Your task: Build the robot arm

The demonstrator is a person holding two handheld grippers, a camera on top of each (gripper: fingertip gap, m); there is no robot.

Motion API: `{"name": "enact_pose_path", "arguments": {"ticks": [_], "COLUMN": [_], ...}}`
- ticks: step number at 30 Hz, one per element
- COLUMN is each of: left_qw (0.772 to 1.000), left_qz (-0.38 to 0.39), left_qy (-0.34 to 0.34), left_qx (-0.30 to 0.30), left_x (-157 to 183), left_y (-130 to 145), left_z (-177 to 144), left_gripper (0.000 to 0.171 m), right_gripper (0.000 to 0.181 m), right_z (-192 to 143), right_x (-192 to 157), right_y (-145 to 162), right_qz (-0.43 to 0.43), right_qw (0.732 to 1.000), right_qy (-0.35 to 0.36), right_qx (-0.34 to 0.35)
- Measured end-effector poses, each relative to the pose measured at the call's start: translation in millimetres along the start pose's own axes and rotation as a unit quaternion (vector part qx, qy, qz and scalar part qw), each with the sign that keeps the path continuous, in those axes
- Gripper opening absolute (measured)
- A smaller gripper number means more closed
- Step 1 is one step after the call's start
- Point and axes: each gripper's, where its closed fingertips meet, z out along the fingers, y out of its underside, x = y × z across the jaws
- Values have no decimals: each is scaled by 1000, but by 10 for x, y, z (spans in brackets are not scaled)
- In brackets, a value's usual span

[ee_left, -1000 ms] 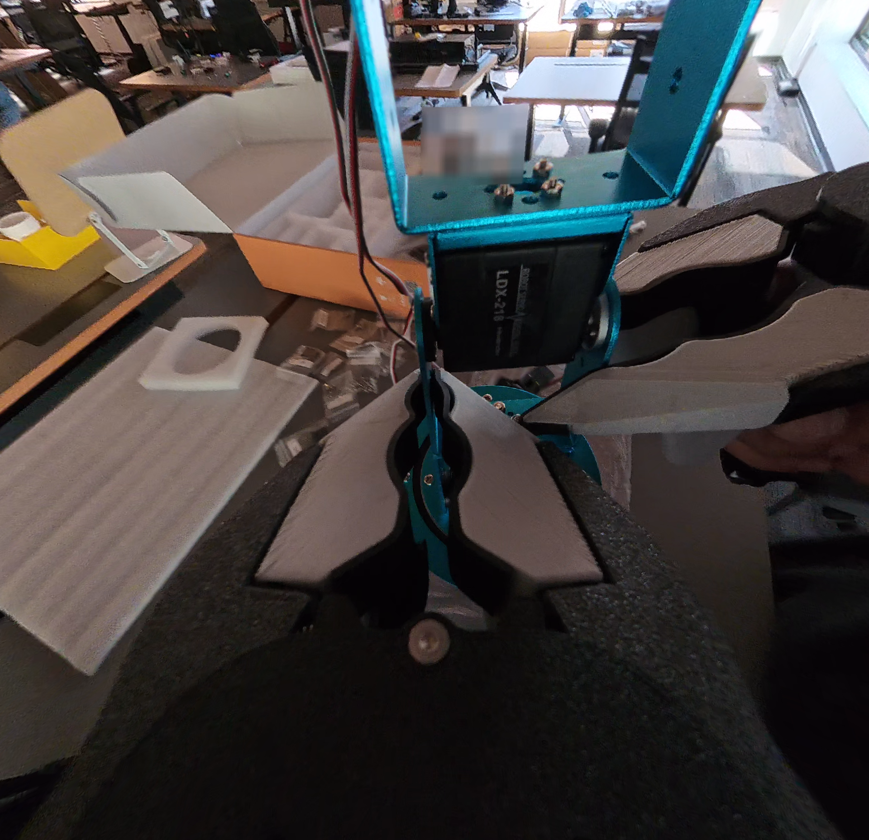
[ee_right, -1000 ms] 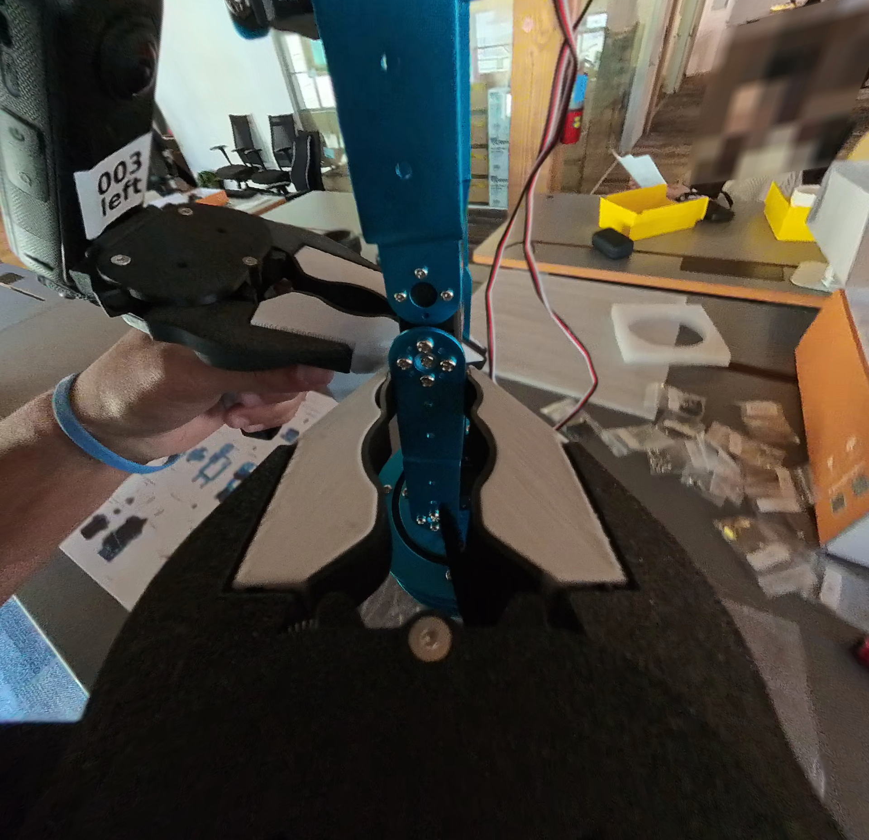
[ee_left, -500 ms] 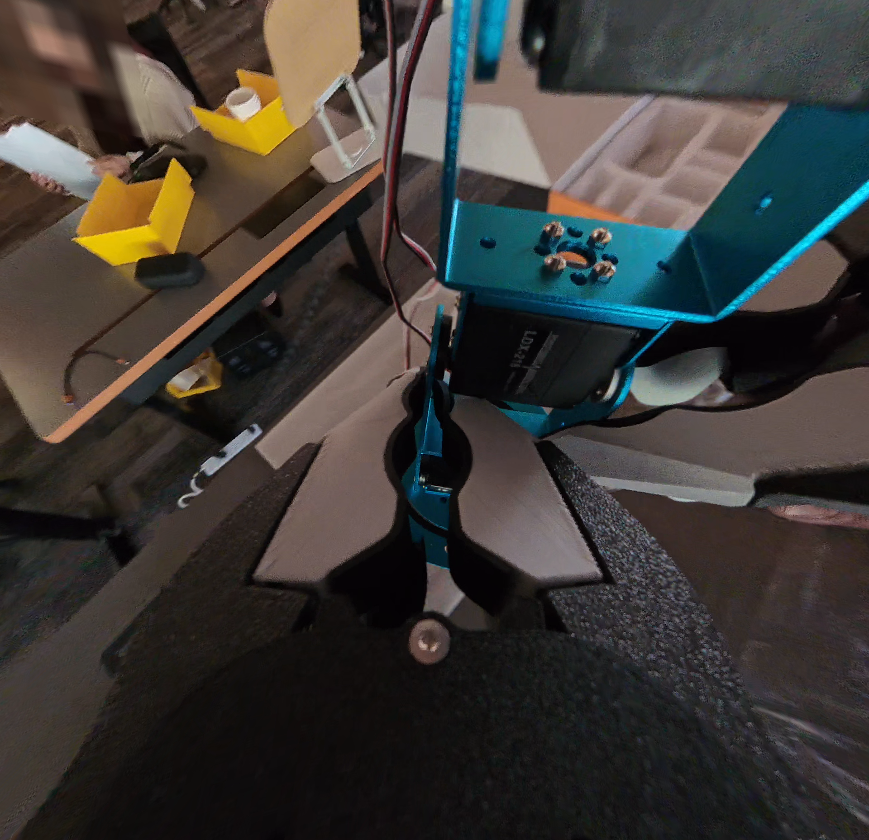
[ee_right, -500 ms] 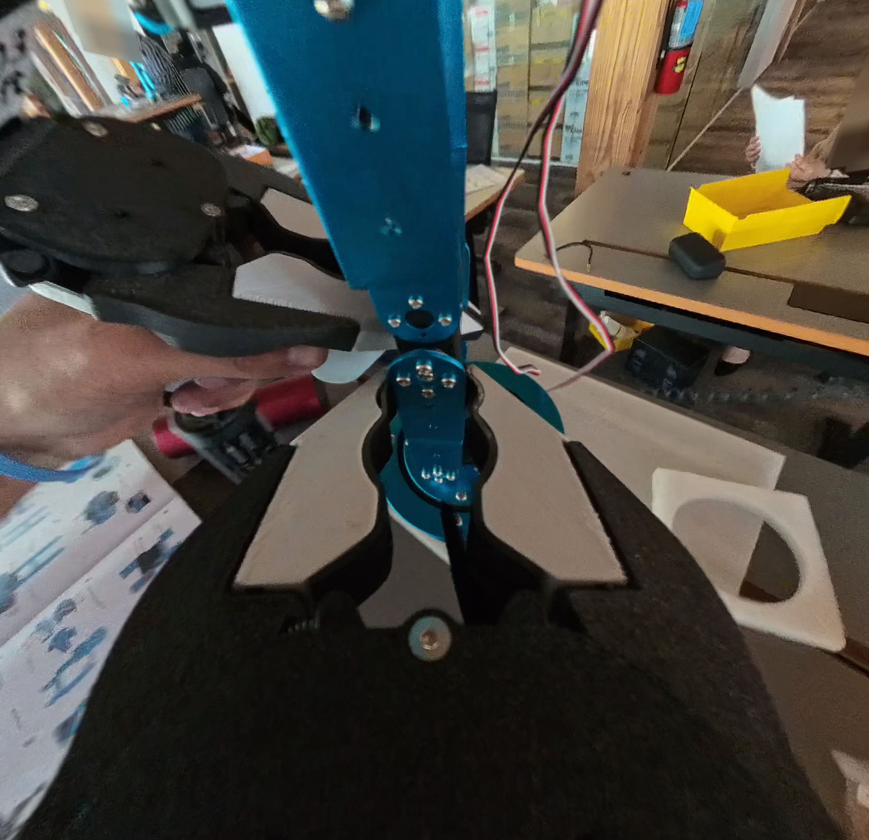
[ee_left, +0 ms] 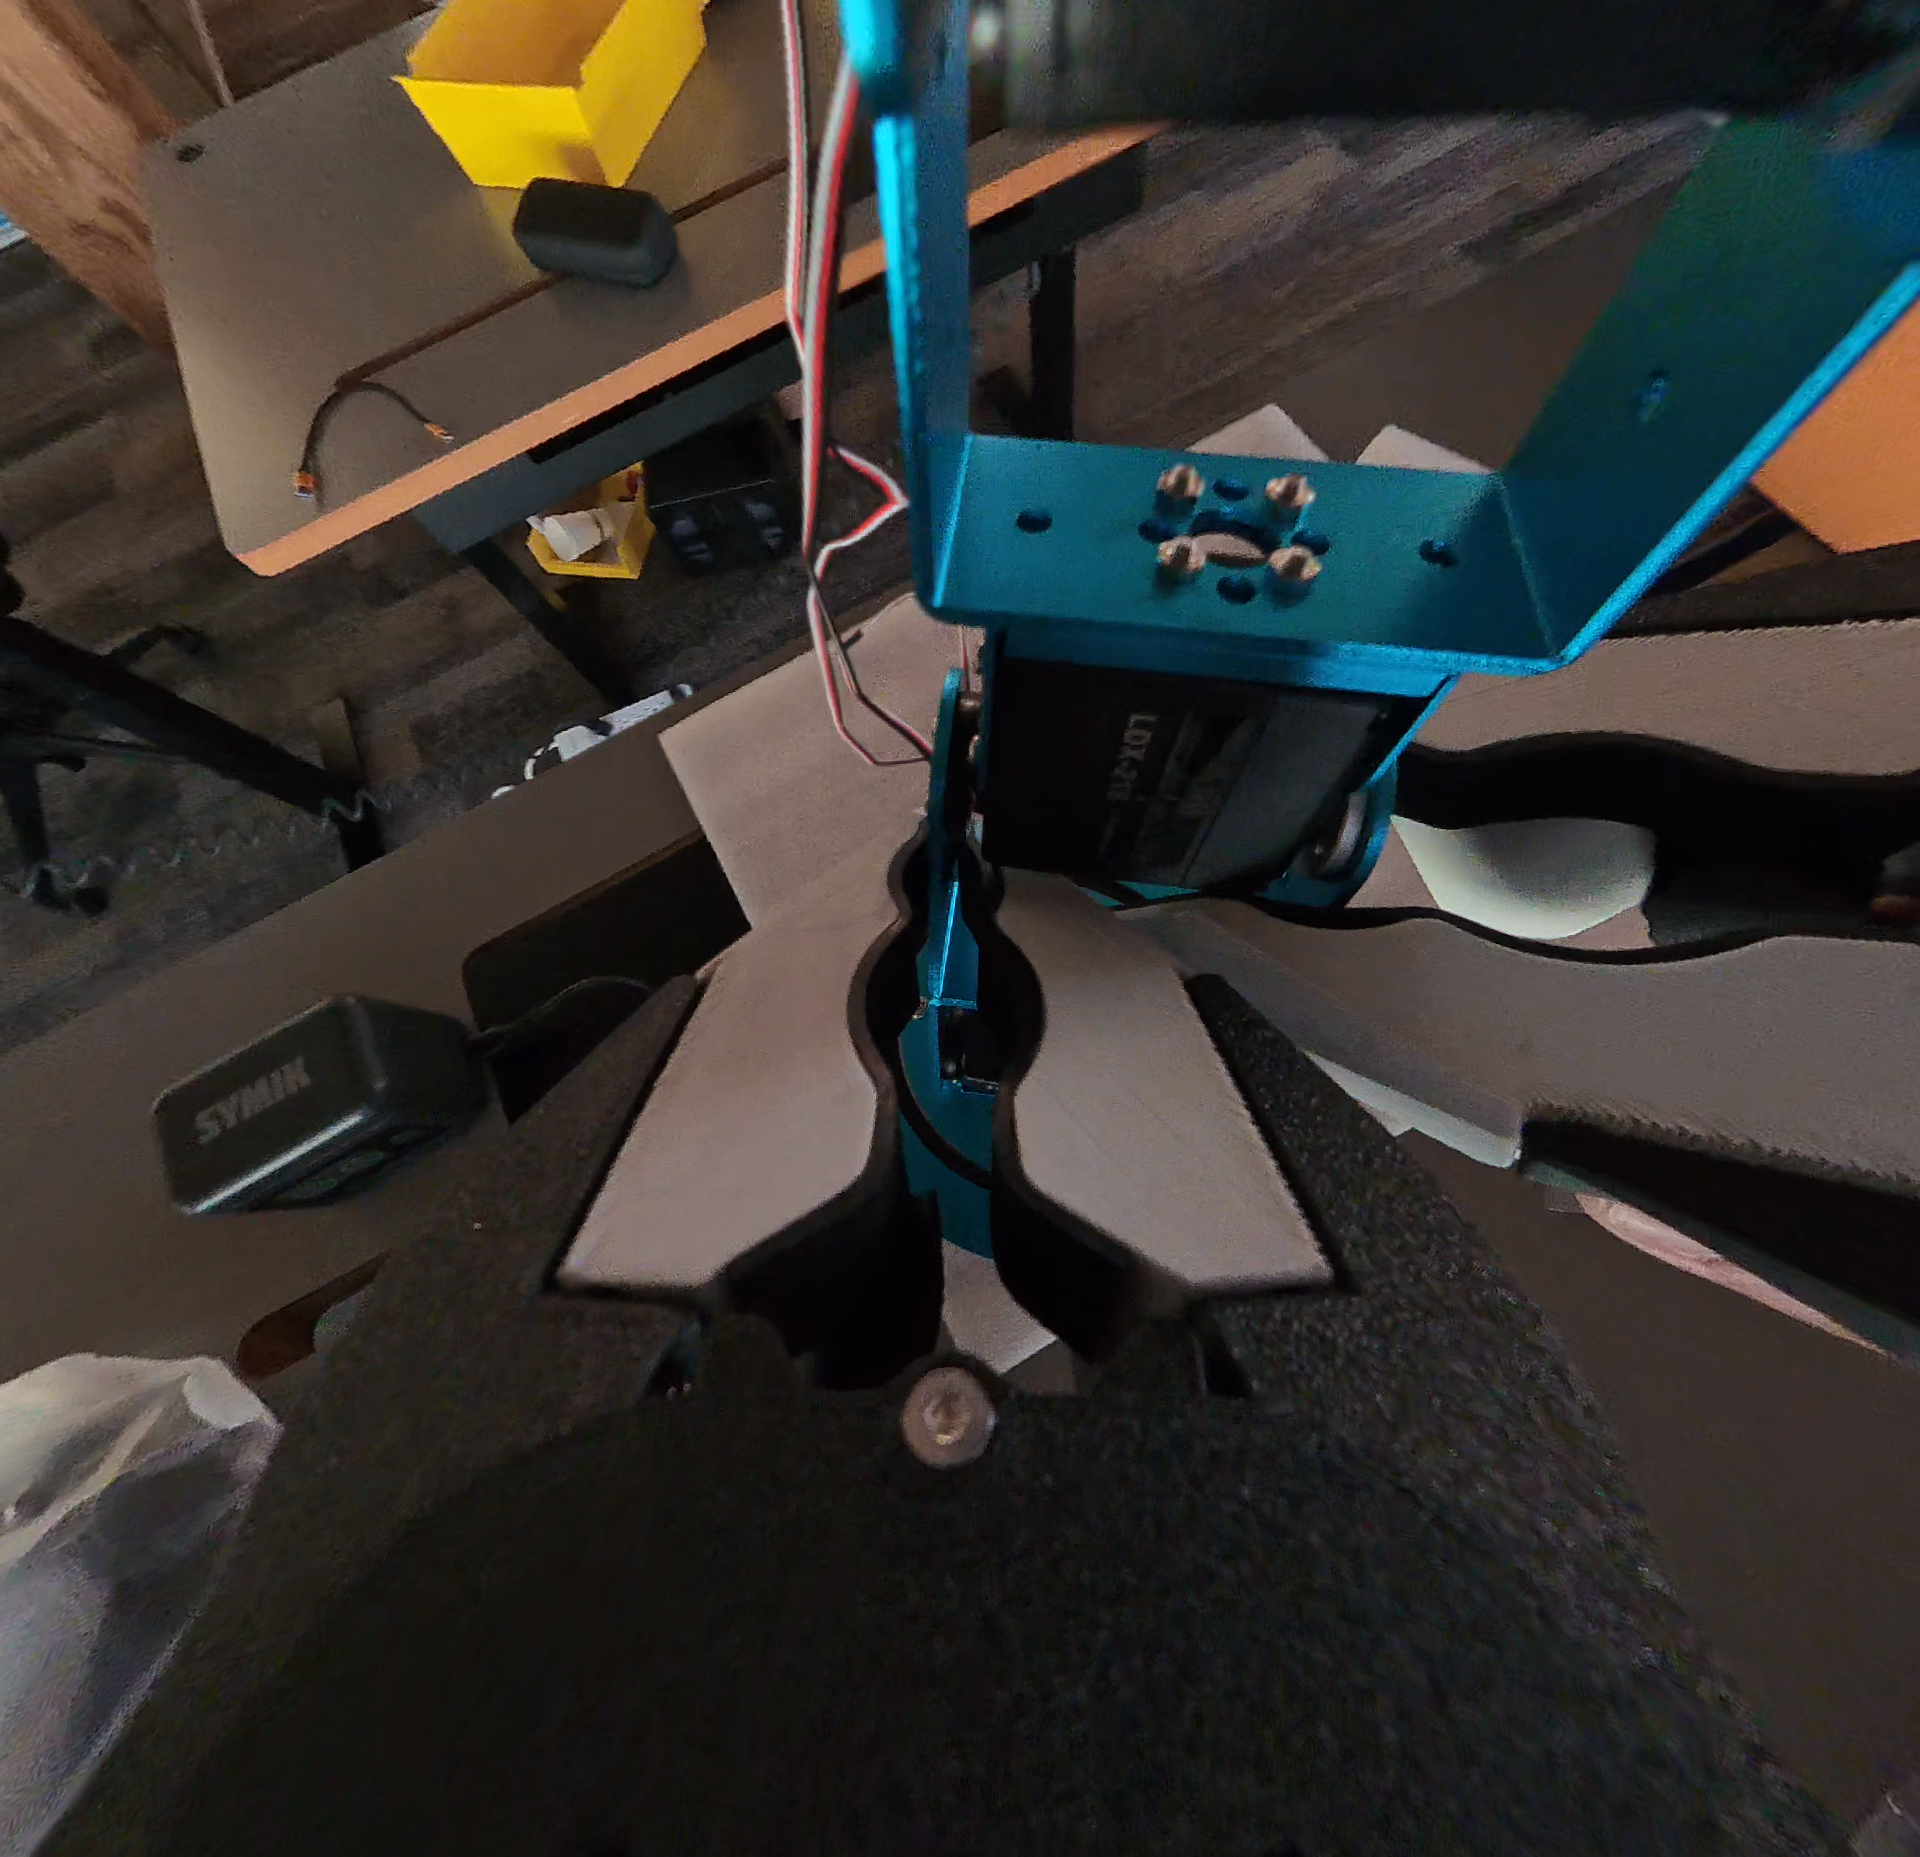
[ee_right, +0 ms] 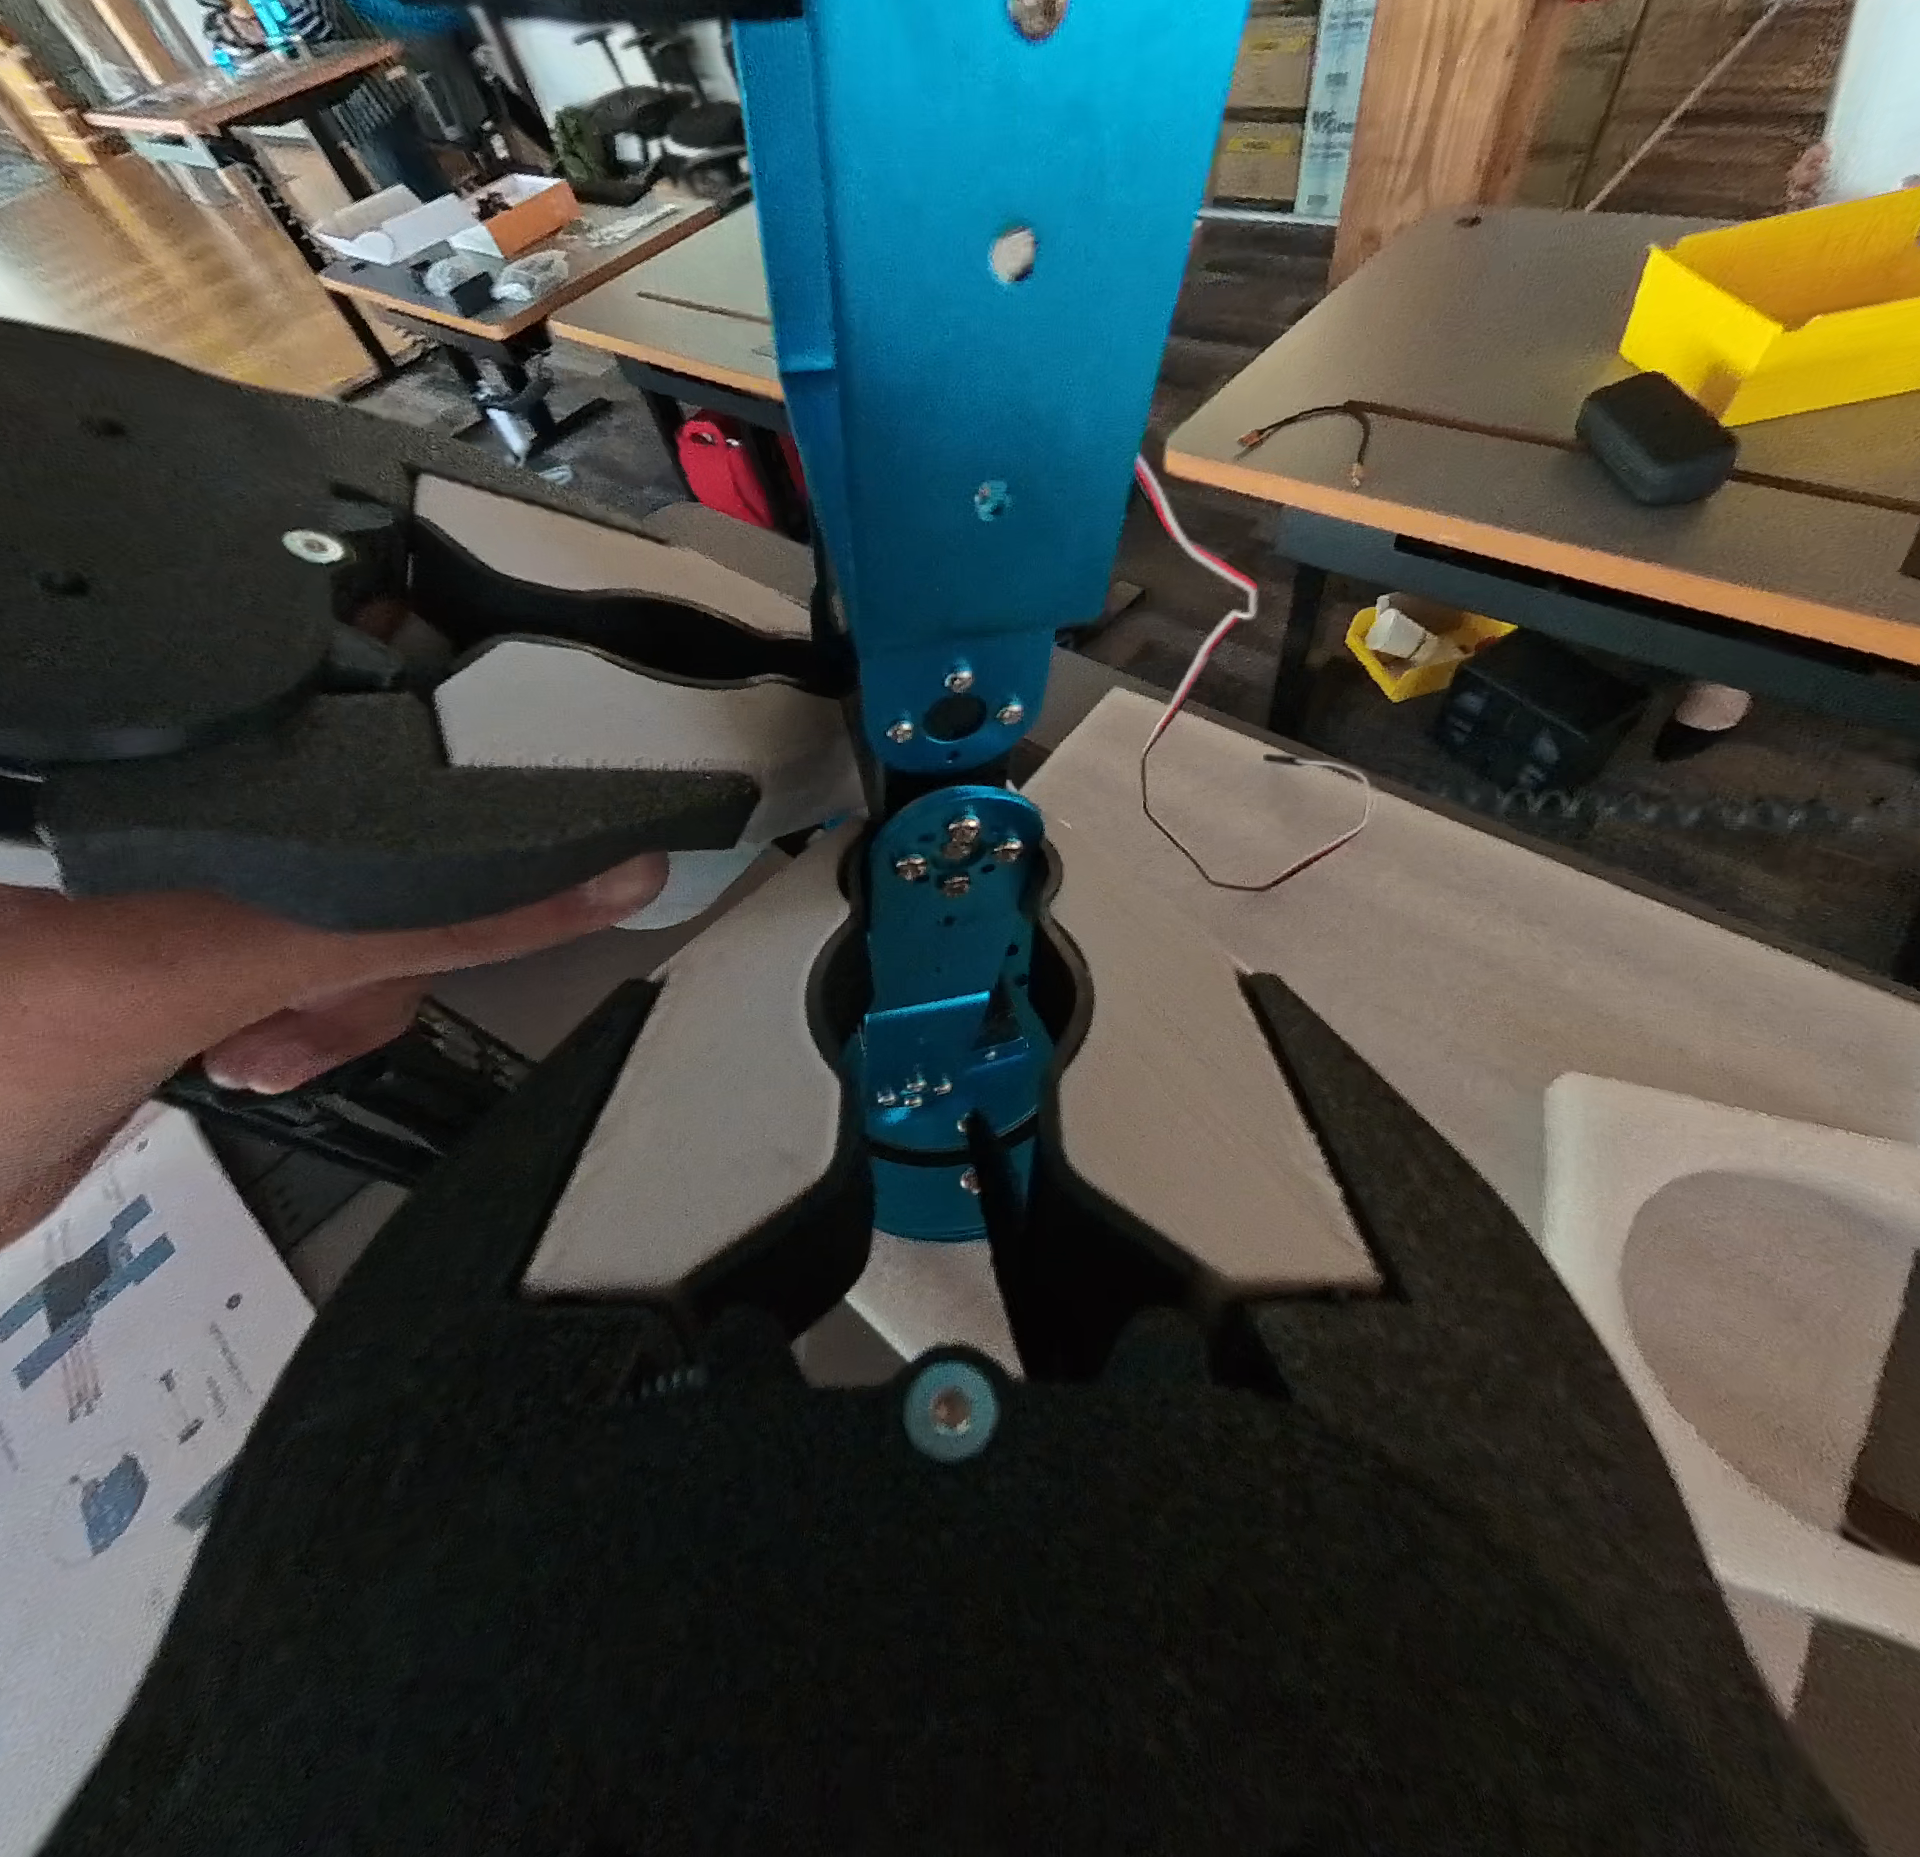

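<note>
A blue metal robot-arm assembly, made of a U bracket, a black servo and a long blue plate, is held between both grippers above a white foam sheet. My left gripper is shut on the thin blue side bracket beside the servo. My right gripper is shut on the round blue joint below the plate. Each gripper shows in the other's view: the right one in the left wrist view, the left one with a hand under it in the right wrist view. Red, white and black wires hang from the assembly.
A neighbouring desk carries a yellow bin and a small black case. A black power adapter lies at left. A white foam block with a round cut-out lies at right. A printed sheet lies at lower left. My two grippers' fingertips are within a few centimetres of each other.
Both grippers have swung round together with the blue assembly still held. The orange box and the small bags have left view. The neighbouring desk and the foam sheet now fill the background.
</note>
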Motion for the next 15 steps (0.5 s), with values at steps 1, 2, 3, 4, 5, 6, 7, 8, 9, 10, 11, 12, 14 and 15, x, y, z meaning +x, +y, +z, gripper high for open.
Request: {"name": "enact_pose_path", "arguments": {"ticks": [1, 2, 3, 4, 5, 6, 7, 8, 9, 10, 11, 12, 14, 15], "left_qw": [1000, 1000, 1000, 999, 999, 998, 998, 997, 996, 996, 995, 995, 994, 993], "left_qz": [-2, -7, -16, -25, -34, -40, -41, -42, -44, -47, -50, -55, -64, -66], "left_qy": [-8, -16, -23, -29, -36, -43, -51, -60, -68, -74, -80, -84, -92, -93], "left_qx": [-3, -5, -5, -4, -5, -9, -14, -19, -21, -22, -20, -19, -16, -14], "left_x": [-9, -19, -31, -42, -53, -64, -77, -93, -110, -127, -147, -163, -192, -197], "left_y": [9, 16, 22, 30, 41, 54, 64, 73, 79, 82, 87, 92, 107, 113], "left_z": [-9, -12, -10, -10, -13, -18, -26, -32, -33, -33, -36, -42, -65, -75], "left_gripper": [1, 1, 1, 1, 2, 2, 2, 2, 4, 7, 11, 14, 18, 18], "right_gripper": [23, 23, 23, 23, 23, 23, 23, 23, 23, 23, 23, 23, 23, 23], "right_z": [3, 12, 24, 33, 40, 47, 54, 61, 70, 77, 82, 87, 89, 88], "right_x": [-12, -15, -13, -14, -19, -26, -36, -42, -41, -41, -43, -48, -71, -81], "right_y": [2, 0, -1, -2, -1, 2, 5, 7, 8, 9, 10, 12, 18, 20], "right_qz": [-3, -6, -7, -5, -3, -4, -6, -9, -13, -16, -17, -15, -11, -11], "right_qw": [1000, 1000, 1000, 1000, 1000, 999, 999, 999, 999, 999, 999, 999, 998, 998], "right_qy": [-8, -12, -16, -21, -28, -33, -37, -38, -37, -37, -40, -45, -59, -65], "right_qx": [-1, 1, 4, 5, 5, 2, -2, -6, -11, -15, -19, -22, -23, -24]}}
